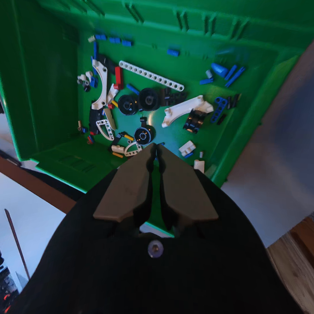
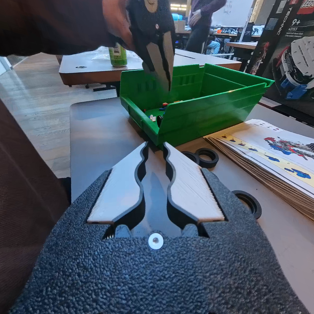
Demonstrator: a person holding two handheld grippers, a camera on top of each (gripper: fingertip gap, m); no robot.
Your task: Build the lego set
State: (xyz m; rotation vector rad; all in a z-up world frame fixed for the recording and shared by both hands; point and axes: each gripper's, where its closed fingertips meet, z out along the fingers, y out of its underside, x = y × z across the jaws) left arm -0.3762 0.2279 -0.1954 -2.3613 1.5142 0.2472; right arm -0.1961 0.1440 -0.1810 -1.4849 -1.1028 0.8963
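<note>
Printed txt, not quoted: black set box (image 2: 288, 51) upright at desk's far right edge, w/ logo & nos.; instruction booklet (image 2: 271, 161) at right edge, small step nos.; green can (image 2: 118, 55) on table behind, label blurred; whiteboard (image 2: 227, 11), scribbles illegible.

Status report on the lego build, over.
Left gripper shut, empty, pointing down into green bin. Right gripper open above table. Loose pieces in bin, black wheel nearest left tips. Nothing blocking.
</note>
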